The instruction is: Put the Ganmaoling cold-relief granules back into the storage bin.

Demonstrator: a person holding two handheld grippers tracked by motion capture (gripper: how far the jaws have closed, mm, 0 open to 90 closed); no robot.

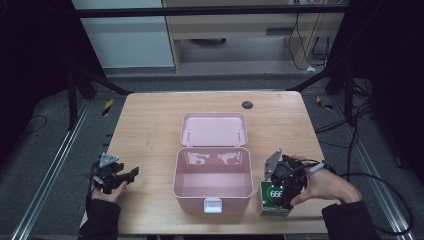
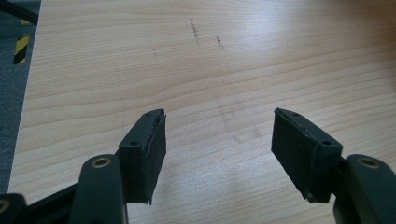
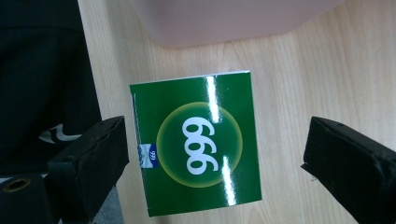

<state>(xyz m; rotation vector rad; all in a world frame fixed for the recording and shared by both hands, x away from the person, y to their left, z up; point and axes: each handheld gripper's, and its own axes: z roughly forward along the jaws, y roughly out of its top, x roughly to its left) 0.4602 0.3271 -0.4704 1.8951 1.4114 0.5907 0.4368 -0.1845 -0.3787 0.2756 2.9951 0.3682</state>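
Note:
A pink storage box [image 1: 212, 180] stands open in the middle of the table, its lid [image 1: 214, 128] laid back flat behind it. A green carton [image 1: 274, 197] marked "999" [image 3: 200, 145] lies on the table just right of the pink box [image 3: 224, 18]. My right gripper [image 1: 286, 192] hovers over the carton, open, its jaws on either side of the carton without touching it [image 3: 212, 163]. My left gripper [image 1: 124, 175] rests at the table's left front, open, with bare wood between its jaws [image 2: 218, 149].
The wooden table [image 1: 150, 130] has a dark round cap [image 1: 247, 104] near its far edge. Black frame rails and cables surround the table on the grey floor. A yellow-black striped marker [image 2: 21, 49] lies beyond the table's left edge.

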